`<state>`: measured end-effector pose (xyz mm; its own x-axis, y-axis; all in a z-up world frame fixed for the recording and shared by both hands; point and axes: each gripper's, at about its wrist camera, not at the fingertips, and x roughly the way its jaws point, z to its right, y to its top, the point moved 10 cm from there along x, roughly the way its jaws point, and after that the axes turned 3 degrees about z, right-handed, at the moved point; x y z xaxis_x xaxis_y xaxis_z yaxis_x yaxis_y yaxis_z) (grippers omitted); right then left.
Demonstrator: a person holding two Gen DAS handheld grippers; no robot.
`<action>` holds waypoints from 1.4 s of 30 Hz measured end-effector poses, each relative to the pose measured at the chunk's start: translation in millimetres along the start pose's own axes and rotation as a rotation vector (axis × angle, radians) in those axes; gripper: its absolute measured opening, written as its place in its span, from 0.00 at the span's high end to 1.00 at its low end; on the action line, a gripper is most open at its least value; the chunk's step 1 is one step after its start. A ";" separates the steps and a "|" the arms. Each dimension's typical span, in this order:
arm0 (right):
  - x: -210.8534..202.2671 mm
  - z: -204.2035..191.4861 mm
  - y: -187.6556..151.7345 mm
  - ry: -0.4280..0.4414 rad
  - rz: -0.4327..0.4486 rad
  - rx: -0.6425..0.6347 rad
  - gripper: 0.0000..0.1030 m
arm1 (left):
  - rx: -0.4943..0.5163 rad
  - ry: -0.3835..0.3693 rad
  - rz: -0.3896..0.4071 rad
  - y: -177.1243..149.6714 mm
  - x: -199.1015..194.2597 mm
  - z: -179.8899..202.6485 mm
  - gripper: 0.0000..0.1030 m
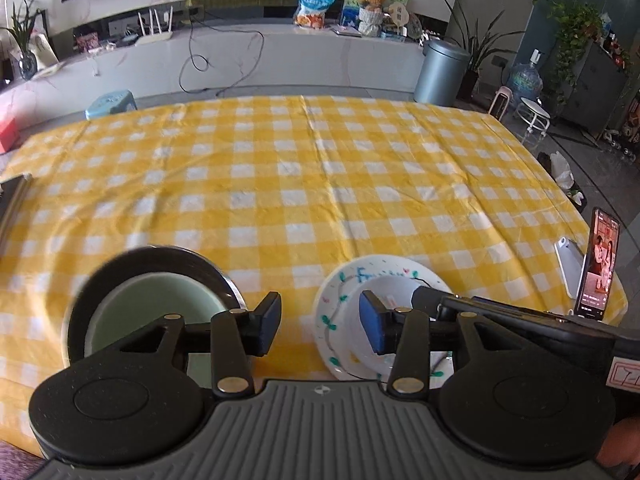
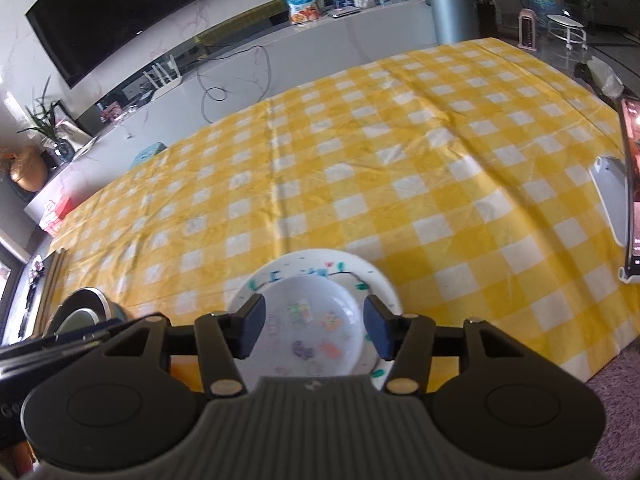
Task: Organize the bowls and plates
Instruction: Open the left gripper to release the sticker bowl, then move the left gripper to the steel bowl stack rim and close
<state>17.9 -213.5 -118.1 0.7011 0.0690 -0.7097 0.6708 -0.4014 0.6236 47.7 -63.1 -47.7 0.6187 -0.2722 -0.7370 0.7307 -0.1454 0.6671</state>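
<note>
Both views are bright with soft daylight and moderate contrast. The yellow-and-white checked tablecloth [image 1: 304,184] is evenly lit, its folds marked by faint shading and no hard-edged shadows. In the left wrist view the round black plate [image 1: 160,258] near the lower left is smeared with blur along its rim, while the white plate with green painted marks [image 1: 332,300] beside it is sharper. In the right wrist view the near cloth squares are soft, and the shallow white bowl with coloured stickers [image 2: 308,320] looks washed out and hazy. Fisheye distortion bends the far table edge and the white marble-look counter [image 1: 240,52] into curves, and the corners darken. The large dark wall screen [image 2: 120,12] carries a dull sheen.
</note>
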 end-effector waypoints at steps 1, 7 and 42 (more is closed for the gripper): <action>-1.1 -5.7 -0.4 0.012 -0.003 -0.005 0.41 | -0.004 0.002 0.001 2.1 -3.2 -4.8 0.49; -6.9 -42.8 -5.2 0.086 -0.028 -0.043 0.38 | -0.032 0.009 -0.007 4.8 -17.6 -32.7 0.43; 34.6 -137.0 -42.9 0.176 -0.198 -0.093 0.29 | -0.473 -0.038 -0.069 -47.5 -0.7 -165.1 0.31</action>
<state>46.5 -68.7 -124.5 0.5799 0.2989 -0.7578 0.8125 -0.2794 0.5116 60.2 101.1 -96.9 0.5594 -0.3127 -0.7677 0.8264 0.2820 0.4873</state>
